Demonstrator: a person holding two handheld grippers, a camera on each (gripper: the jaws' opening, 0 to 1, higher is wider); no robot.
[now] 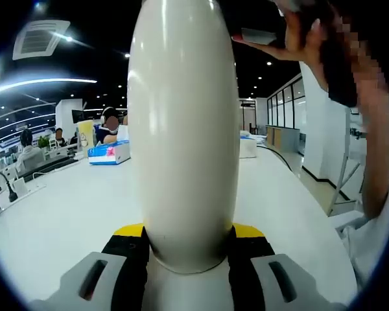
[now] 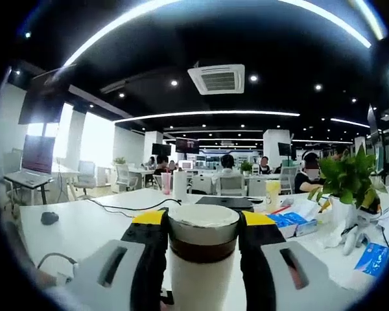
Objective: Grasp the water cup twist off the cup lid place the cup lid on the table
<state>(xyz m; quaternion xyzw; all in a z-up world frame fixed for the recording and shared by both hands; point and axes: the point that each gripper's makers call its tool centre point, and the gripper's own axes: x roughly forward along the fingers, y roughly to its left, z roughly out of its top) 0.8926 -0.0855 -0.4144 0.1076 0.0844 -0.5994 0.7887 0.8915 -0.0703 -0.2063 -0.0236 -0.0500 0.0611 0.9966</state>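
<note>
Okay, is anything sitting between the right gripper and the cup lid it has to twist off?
No. The right gripper already has its jaws on either side of the cup lid, with nothing visible between them.

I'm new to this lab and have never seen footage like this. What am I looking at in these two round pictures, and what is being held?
There is no robot here: a person holds a two-jaw gripper in each hand, and a fisheye camera rides on each one, looking forward along its jaws.

In the left gripper view, the left gripper, with black pads and yellow tips, is closed around a tall, smooth cream-white water cup body above a long white table. A blue tissue box lies farther back.

In the right gripper view, the right gripper clamps what looks like the cup's top end: a silver-rimmed cup lid over a dark band. Behind it are a white desk and a green potted plant.

Whether the lid is already loosened cannot be told.
</note>
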